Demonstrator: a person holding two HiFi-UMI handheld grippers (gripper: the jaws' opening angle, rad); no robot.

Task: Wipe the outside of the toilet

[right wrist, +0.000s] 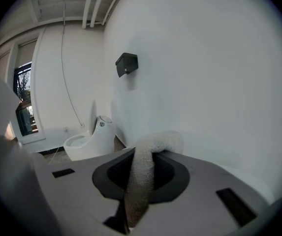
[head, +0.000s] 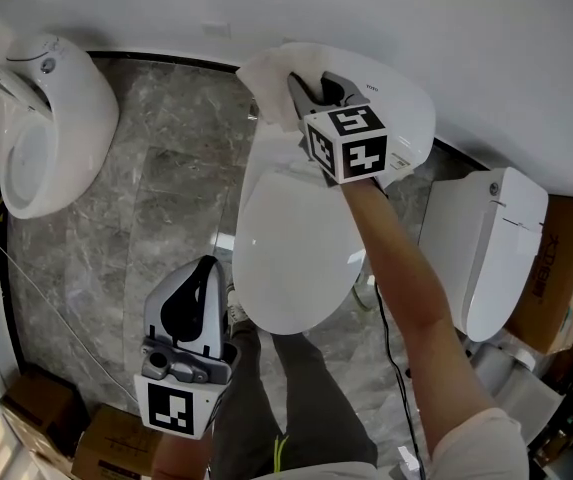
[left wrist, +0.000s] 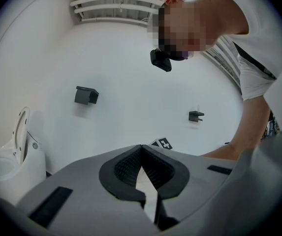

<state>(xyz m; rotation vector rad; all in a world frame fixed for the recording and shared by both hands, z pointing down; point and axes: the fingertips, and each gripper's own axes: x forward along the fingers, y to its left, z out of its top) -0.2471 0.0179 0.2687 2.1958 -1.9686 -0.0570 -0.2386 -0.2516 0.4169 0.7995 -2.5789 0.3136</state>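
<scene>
- Up at the back of the toilet (head: 296, 258), the right gripper (head: 308, 90) reaches out on a stretched arm, close under the white wall (head: 486, 38).
- Its jaws are clamped on a white cloth (head: 271, 93). In the right gripper view the cloth (right wrist: 143, 176) runs up between them and folds over past the tips.
- From the head view, the cloth sits bunched against the rear left edge of the toilet's top, just in front of the wall.
- The toilet's lid is down, a smooth white oval.
- The left gripper (head: 209, 265) hangs low and well apart from the right one, beside the front left of the bowl and over the grey marble floor (head: 166, 198).
- In the left gripper view its jaws meet at the tips with nothing between them (left wrist: 141, 147).
- A second toilet (head: 56, 128) stands off to the left with its seat raised.
- A third toilet (head: 486, 248) stands on the right, lid shut.
- Cardboard boxes (head: 116, 438) sit on the floor at the lower left.
</scene>
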